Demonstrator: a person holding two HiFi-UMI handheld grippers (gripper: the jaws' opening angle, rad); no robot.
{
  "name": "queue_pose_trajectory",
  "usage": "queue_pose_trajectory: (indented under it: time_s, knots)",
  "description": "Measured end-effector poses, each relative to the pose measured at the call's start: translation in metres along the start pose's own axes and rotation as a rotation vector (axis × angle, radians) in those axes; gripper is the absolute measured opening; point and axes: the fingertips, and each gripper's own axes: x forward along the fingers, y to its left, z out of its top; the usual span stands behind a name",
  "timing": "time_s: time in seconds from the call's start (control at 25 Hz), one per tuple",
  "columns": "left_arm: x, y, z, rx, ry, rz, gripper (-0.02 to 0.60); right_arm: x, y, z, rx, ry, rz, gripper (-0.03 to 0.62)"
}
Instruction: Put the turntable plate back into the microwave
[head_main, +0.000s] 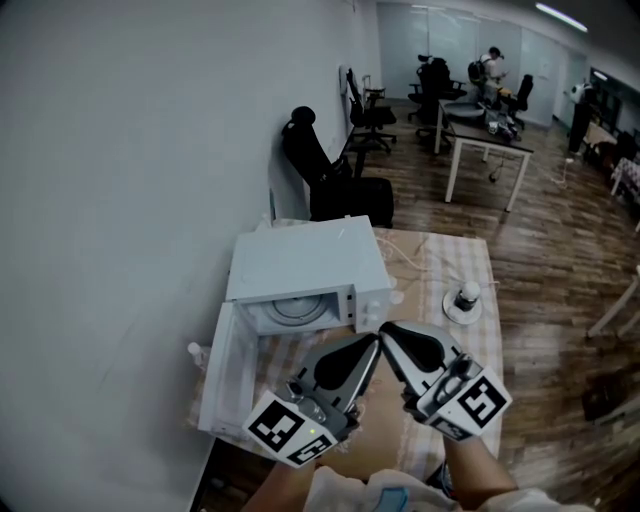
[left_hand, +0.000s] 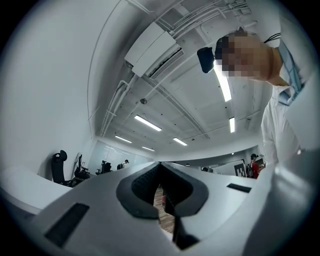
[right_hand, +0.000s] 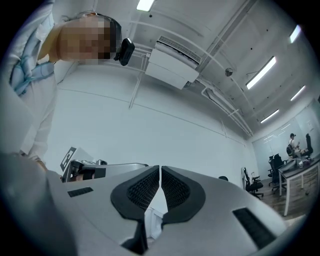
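Fingers (left_hand: 142, 186) of our left gripper (head_main: 371, 345) are clenched tight with nothing between them. Those of our right gripper (head_main: 389, 331) are likewise pressed together and empty. In the head view the two grippers' tips meet near the oven's front right corner.

Items we list, by size:
- Long table under a beige checked cloth (head_main: 455, 250), set against the white wall.
- Black office chair (head_main: 330, 180), behind the table's far end.
- White box-shaped microwave oven (head_main: 300, 262), standing on the table's left side.
- White oven door (head_main: 228, 375), swung fully open to the left.
- Round pale turntable plate (head_main: 296, 310), lying flat inside the oven's cavity.
- Small white round dish with a dark-topped object (head_main: 463, 300), on the cloth well right of the oven.
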Motion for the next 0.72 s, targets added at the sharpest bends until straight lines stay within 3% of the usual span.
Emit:
queue_pose_trajectory:
  time_s: [0.36,0.72]
  knots:
    - [0.011,-0.008,-0.005,-0.009,0.007,-0.037,0.000,-0.012,-0.009,0.003,-0.008,0.001,-0.053,0.034]
    - [0.014,-0.010,-0.014,-0.015,0.026,-0.057,0.000,-0.015,-0.008,0.004,0.025,-0.014,-0.053,0.032]
